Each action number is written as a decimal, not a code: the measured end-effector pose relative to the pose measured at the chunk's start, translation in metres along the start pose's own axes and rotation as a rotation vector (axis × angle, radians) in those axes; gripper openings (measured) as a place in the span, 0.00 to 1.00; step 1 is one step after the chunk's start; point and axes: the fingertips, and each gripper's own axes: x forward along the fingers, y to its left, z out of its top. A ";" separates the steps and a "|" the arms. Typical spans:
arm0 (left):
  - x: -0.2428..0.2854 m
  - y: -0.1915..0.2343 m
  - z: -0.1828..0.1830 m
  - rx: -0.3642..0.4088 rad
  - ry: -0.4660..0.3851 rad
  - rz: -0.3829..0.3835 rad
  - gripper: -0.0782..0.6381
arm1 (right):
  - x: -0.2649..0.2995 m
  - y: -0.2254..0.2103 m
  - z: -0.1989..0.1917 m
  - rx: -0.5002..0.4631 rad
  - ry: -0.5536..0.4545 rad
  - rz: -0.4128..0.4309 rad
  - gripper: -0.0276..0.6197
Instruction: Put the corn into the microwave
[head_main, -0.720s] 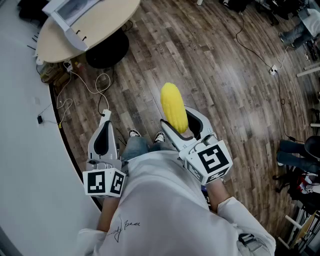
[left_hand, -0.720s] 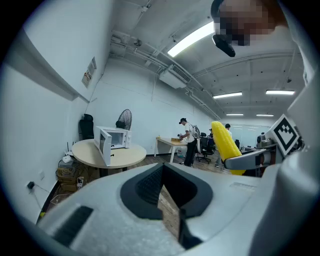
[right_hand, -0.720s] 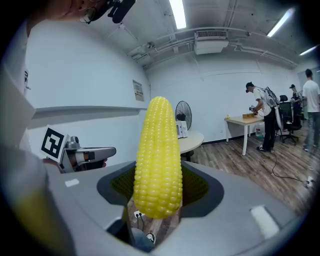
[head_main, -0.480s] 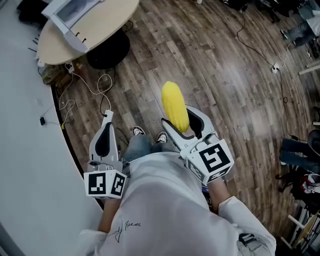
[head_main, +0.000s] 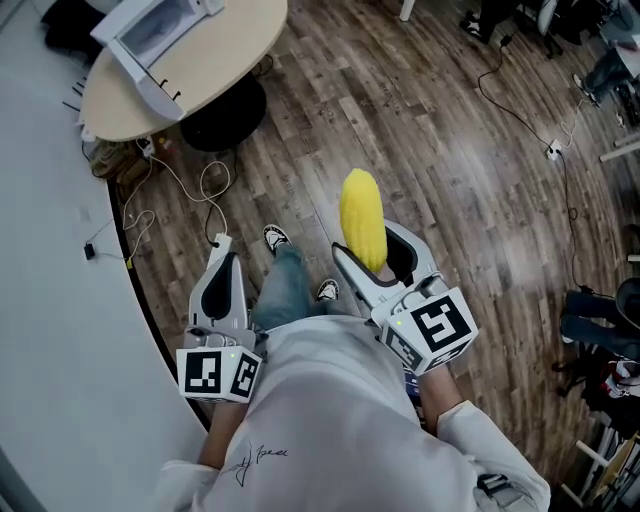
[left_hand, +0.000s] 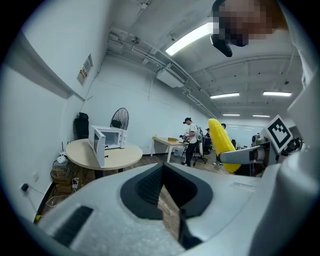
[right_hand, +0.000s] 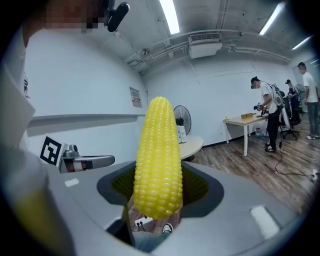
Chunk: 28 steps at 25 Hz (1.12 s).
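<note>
From the head view, the microwave (head_main: 158, 32) sits with its door open on a round table (head_main: 235, 55) at the upper left, well apart from the person. White cables (head_main: 205, 180) trail over the wooden floor (head_main: 450, 150) between the table and the left gripper (head_main: 221, 258), whose jaws lie together with nothing in them. The right gripper (head_main: 378, 252) is clamped on the lower end of the corn (head_main: 362, 215), which stands up out of it above the person's shoes (head_main: 272, 238).

In the left gripper view, the jaws meet at the middle and are empty. Beyond them the microwave stands on the round table by the wall, with a fan (left_hand: 120, 119) behind it. People (left_hand: 190, 137) stand at a desk farther back. The corn shows at the right, upright in the other gripper.

In the right gripper view, the corn fills the centre, its blunt end pinched between both pads and its tip pointing up. It hides part of the round table and the fan behind it. The left gripper shows at the left, and a person (right_hand: 264, 107) stands at a desk to the right.
</note>
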 end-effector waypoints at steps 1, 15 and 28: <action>0.004 0.003 0.002 -0.003 -0.006 0.000 0.09 | 0.004 -0.002 0.003 -0.002 -0.002 0.000 0.44; 0.109 0.054 0.036 -0.047 -0.048 -0.060 0.09 | 0.100 -0.042 0.057 -0.045 -0.009 -0.019 0.44; 0.218 0.148 0.097 -0.051 -0.049 -0.073 0.09 | 0.240 -0.064 0.119 -0.019 0.016 0.045 0.44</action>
